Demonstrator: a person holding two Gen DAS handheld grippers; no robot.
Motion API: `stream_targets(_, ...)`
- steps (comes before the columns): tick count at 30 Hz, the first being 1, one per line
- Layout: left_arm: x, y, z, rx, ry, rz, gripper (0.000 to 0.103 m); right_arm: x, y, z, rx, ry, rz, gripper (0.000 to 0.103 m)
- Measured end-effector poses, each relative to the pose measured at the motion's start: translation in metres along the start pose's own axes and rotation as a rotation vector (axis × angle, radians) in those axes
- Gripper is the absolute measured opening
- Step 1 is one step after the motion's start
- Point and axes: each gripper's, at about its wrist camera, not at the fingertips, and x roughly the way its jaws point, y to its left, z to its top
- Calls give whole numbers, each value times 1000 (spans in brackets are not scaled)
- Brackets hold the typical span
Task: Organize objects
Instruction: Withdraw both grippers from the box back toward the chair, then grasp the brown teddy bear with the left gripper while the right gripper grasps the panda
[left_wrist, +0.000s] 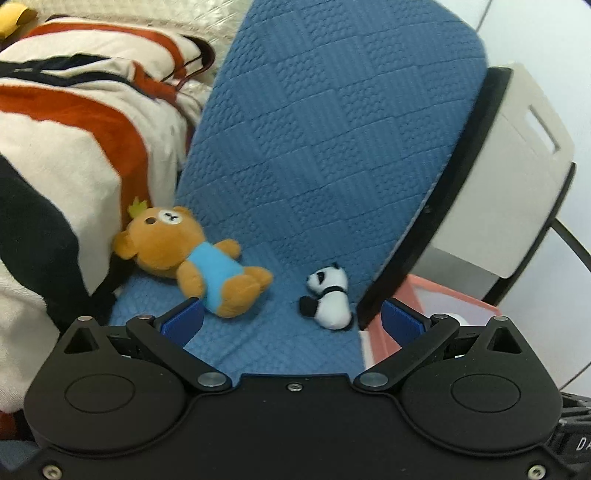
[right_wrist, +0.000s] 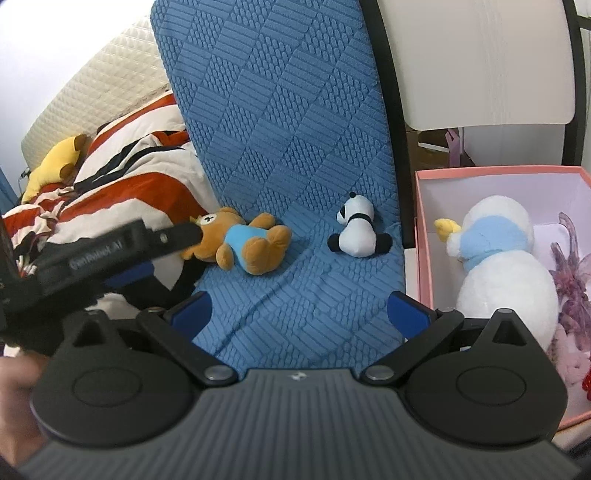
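- Only our right wrist view shows inside the pink box (right_wrist: 424, 236), beside the blue cushion's (right_wrist: 295, 147) right edge: a white plush (right_wrist: 506, 266) fills most of it.
- The brown bear (left_wrist: 195, 258) lies at the cushion's left edge, the panda (left_wrist: 330, 297) near its right edge, well apart, bare cushion between.
- Our left gripper (left_wrist: 291, 317) and right gripper (right_wrist: 301, 314) are spread wide, holding nothing.

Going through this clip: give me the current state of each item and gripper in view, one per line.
brown bear: lying on blue cushion, not gripped
panda: lying on cushion, untouched
pink box: open, holds white plush
left gripper: open, empty
right gripper: open, empty
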Motion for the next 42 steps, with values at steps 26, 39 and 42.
stream_targets(26, 124, 108, 18, -287, 173, 36, 100, 103, -8, 30, -22, -13, -148, 72)
stream_targets(39, 183, 124, 20, -426, 288, 22, 90, 199, -23, 62, -36, 94, -220, 72)
stream_targets(42, 192, 127, 19, -447, 311, 34, 89, 216, -20, 59, -70, 112, -244, 70)
